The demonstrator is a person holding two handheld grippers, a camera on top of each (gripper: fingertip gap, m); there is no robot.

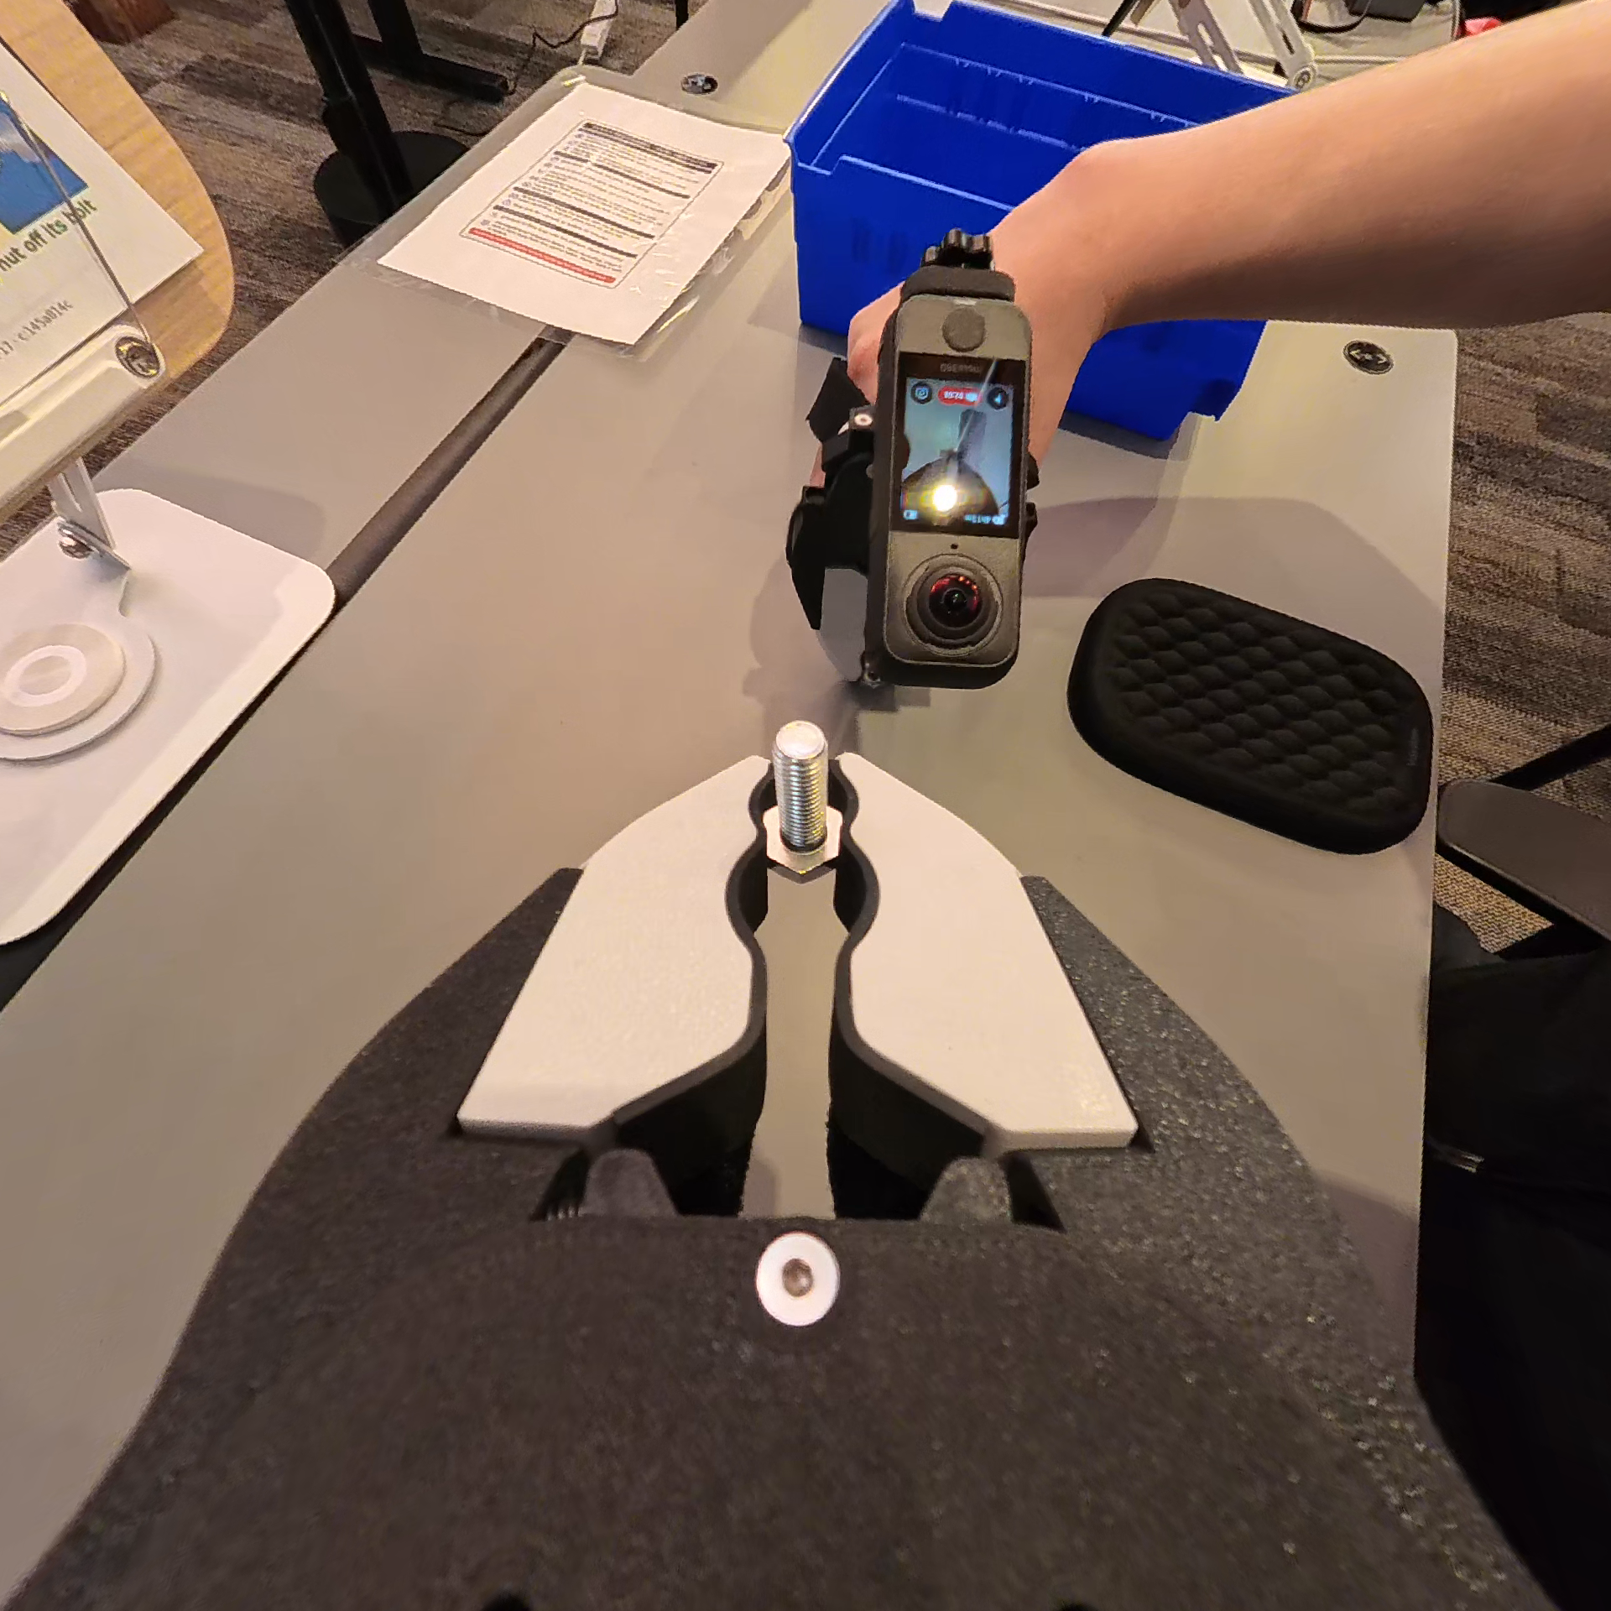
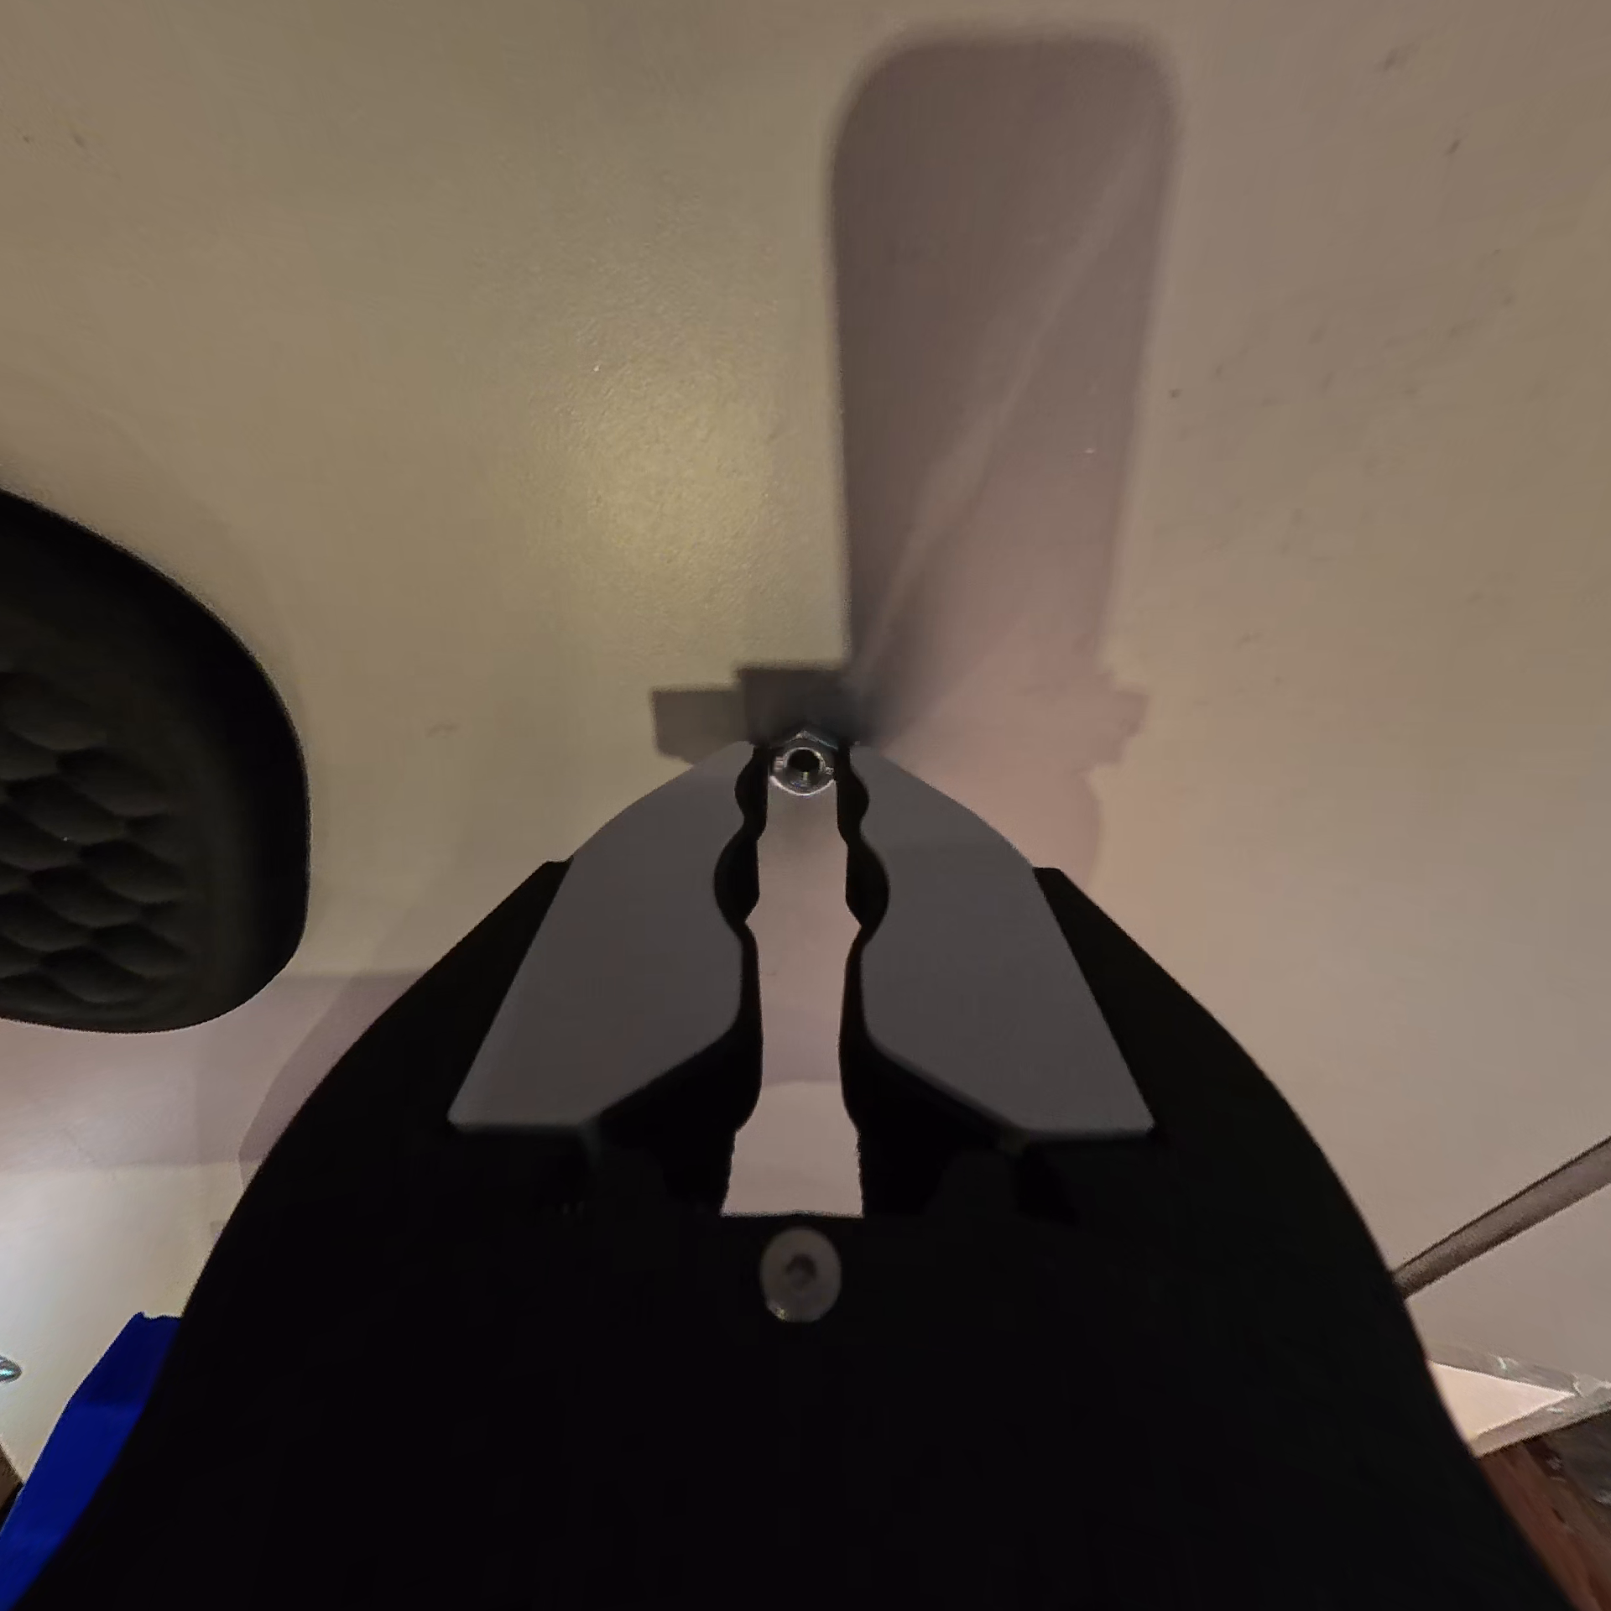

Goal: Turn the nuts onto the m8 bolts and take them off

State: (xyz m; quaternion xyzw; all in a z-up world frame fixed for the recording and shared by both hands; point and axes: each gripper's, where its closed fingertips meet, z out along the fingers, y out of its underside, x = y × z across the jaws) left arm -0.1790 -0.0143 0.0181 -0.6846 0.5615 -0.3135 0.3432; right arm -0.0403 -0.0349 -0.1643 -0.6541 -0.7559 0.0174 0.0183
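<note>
In the left wrist view my left gripper (image 1: 799, 789) is shut on a silver M8 bolt (image 1: 799, 785). It grips the hex head and the threaded shank stands upright above the grey table (image 1: 540, 610). My right gripper (image 1: 859, 671), held by a hand, points straight down at the table just beyond the bolt, and its camera body hides its fingers. In the right wrist view my right gripper (image 2: 802, 757) is shut on a small silver nut (image 2: 802, 772) at its fingertips, close against the table surface (image 2: 523, 392). The nut's hole faces the camera.
A blue plastic bin (image 1: 1002, 174) stands at the back behind the right hand. A black quilted pad (image 1: 1247, 710) lies to the right; it also shows in the right wrist view (image 2: 131, 785). A laminated sheet (image 1: 593, 209) and a white stand base (image 1: 174, 662) are at the left. My right fingertips sit around 25 centimeters from my left ones.
</note>
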